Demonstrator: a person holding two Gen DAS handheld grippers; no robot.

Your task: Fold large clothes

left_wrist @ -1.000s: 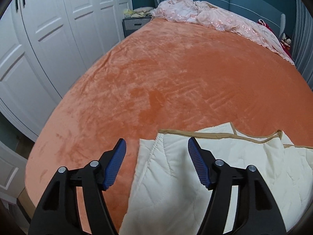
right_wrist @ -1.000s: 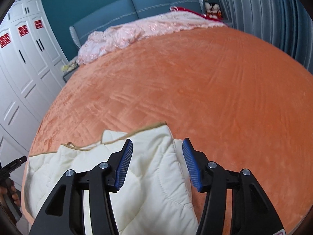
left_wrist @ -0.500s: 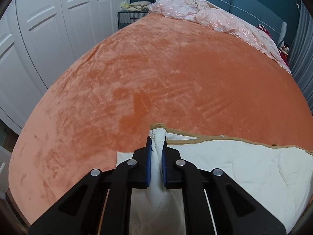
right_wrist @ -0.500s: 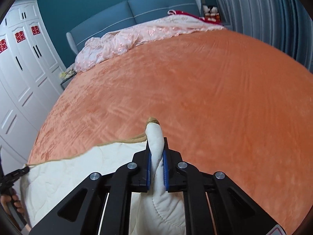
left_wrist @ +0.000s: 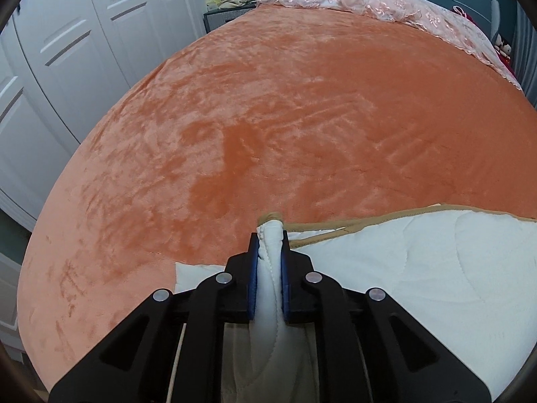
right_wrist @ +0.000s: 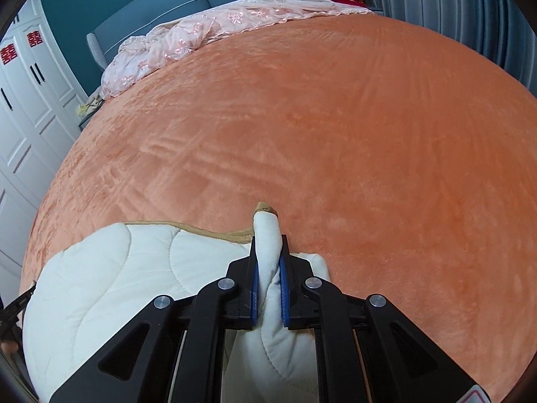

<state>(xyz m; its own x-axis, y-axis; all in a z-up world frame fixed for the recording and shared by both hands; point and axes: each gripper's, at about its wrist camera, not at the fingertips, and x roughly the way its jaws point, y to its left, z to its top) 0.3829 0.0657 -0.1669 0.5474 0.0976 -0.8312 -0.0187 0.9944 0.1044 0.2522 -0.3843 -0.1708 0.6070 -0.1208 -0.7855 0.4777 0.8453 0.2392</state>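
A: Left wrist view: the left tongs (left_wrist: 270, 265) are pinching a bunched corner of the cream quilted garment (left_wrist: 419, 268), and its tan trim sticks out above the blue pads (left_wrist: 252, 282). The rest of the garment lies on the orange bed cover (left_wrist: 302, 117), at the near edge of the bed.

B: And the right side?

A: The same. The right tongs (right_wrist: 268, 268) are pinching the other corner, with the padded cloth squeezed between the pads. The garment spreads to the left of them on the bed.

B: What could go wrong from here?

A: I think the cloth is thick and soft, so a corner may slip out if one side is pulled harder than the other. Then the fold becomes crooked.

B: Anything else?

A: The plush cover can drag on the lower layer and wrinkle it. Also, the pink bedding (right_wrist: 188, 40) at the headboard is well apart, so it is no obstacle.
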